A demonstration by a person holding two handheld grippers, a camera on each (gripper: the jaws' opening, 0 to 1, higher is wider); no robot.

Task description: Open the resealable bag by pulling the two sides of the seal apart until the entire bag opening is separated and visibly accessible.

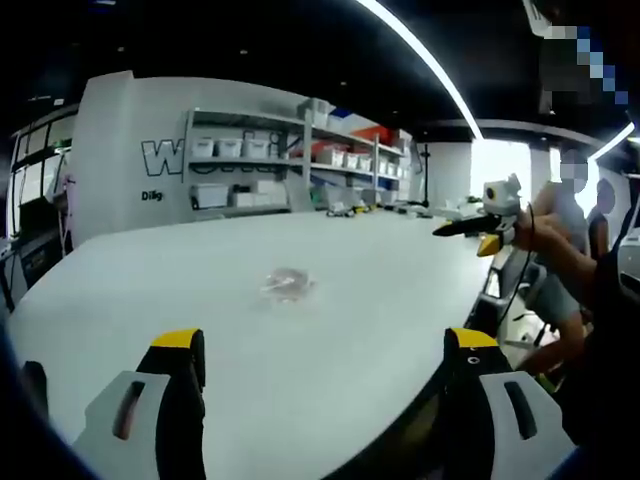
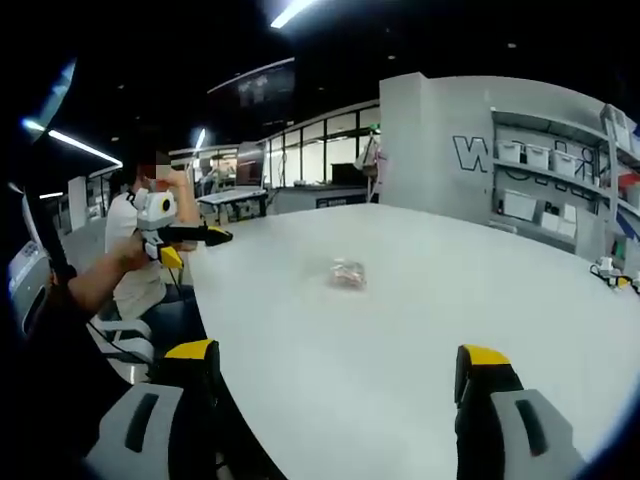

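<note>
Well beyond both tongs (image 1: 325, 362), bag (image 1: 287, 284) untouched

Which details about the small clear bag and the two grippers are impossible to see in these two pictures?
- Small clear resealable bag on the white table: too small and blurred in both views to tell whether its seal is shut or what is inside.
- Left gripper, left gripper view: its body is cut off by the bottom edge.
- Right gripper, right gripper view: likewise cut off.
- Lettering on the white wall: partly hidden by the shelves.
</note>
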